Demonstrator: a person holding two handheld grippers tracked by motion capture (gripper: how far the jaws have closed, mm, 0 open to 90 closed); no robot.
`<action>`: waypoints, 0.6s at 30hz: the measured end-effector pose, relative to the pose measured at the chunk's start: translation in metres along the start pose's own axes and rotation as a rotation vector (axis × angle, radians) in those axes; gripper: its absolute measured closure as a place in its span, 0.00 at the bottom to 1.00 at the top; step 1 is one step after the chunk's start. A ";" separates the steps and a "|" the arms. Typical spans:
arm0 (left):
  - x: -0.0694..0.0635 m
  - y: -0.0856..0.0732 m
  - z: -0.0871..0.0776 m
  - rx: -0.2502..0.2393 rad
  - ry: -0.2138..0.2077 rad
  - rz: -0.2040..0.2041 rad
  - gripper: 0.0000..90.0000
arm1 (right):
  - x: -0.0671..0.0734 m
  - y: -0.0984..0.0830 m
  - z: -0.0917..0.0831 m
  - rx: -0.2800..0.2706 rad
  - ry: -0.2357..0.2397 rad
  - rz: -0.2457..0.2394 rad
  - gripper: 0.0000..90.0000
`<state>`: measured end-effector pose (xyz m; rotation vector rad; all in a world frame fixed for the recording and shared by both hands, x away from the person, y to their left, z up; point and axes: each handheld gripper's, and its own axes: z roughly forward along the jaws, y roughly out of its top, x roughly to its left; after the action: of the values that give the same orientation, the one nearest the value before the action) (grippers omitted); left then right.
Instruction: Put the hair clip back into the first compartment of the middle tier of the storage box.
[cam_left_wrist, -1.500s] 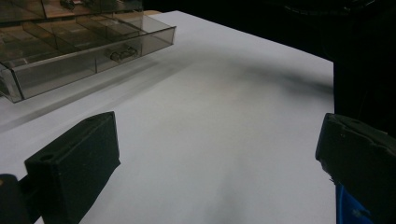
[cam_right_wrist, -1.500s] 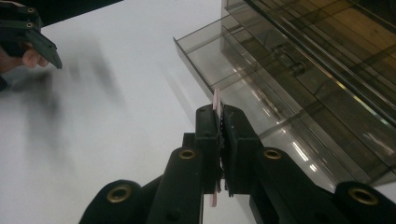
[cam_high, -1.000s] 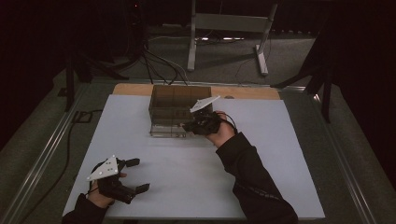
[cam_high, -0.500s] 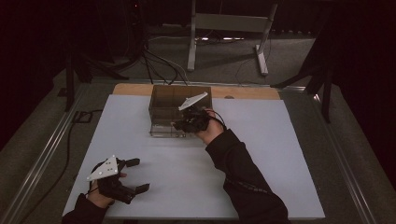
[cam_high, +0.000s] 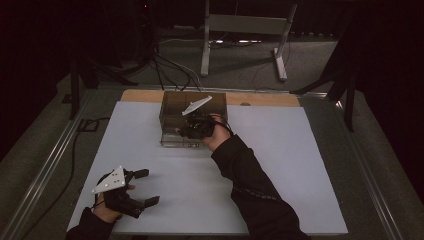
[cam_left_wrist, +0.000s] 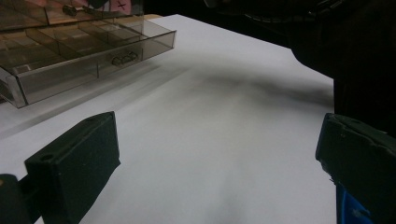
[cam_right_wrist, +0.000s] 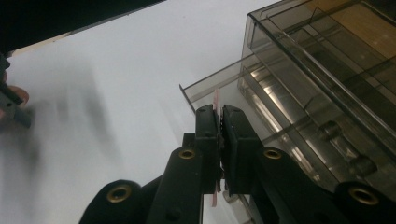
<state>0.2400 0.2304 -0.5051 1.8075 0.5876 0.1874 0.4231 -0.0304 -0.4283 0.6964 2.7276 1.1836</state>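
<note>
right gripper (cam_right_wrist: 219, 116) pinches a thin pink card (cam_right_wrist: 216, 100) edge-on, just above the clear organizer box (cam_right_wrist: 327, 93).

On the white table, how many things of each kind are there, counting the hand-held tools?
Clear plastic drawer boxes: 1, the drawer box
Hand-held grippers: 2, the left gripper and the right gripper
Thin pink slips: 1, the pink slip between the right jaws
Total: 4
</note>
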 end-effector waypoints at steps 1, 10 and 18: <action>0.000 0.000 0.000 0.000 -0.001 0.002 0.01 | -0.001 0.002 0.002 -0.003 0.001 0.003 0.94; 0.000 0.000 0.001 0.002 -0.004 -0.001 0.01 | -0.007 0.009 0.017 -0.002 0.008 0.017 0.94; 0.001 0.000 0.001 0.001 -0.005 0.000 0.01 | -0.010 0.015 0.033 0.033 0.002 0.009 0.94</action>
<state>0.2409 0.2304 -0.5057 1.8086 0.5845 0.1820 0.4464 -0.0039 -0.4422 0.7122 2.7543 1.1448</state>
